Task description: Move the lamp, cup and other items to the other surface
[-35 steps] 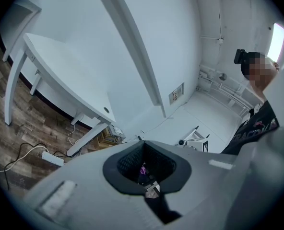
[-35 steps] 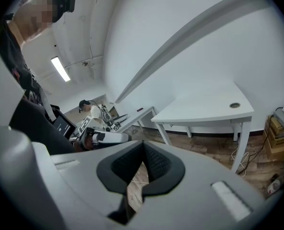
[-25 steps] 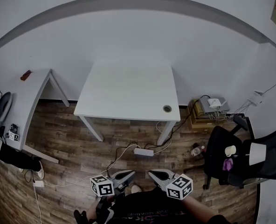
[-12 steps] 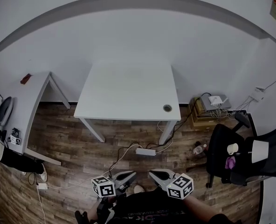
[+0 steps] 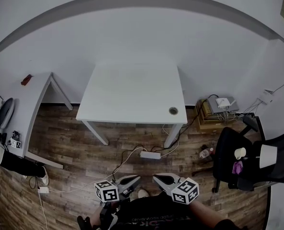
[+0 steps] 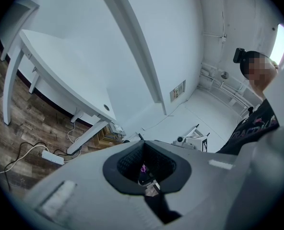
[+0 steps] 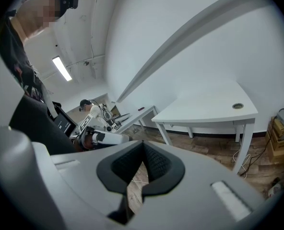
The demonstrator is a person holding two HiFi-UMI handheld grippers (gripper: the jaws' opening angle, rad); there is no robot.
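Currently, the left hand-held gripper [image 5: 128, 180] and right hand-held gripper [image 5: 163, 179] are both fully closed, empty, well apart from the counter [image 5: 132, 92].

Soft, even indoor light, colours muted almost to grey. All three views bulge like a fisheye; both gripper views darken to black at the corners. A strip light [image 7: 62, 68] glows above and left of the right gripper [image 7: 143, 152]. Its near body looks blurred.
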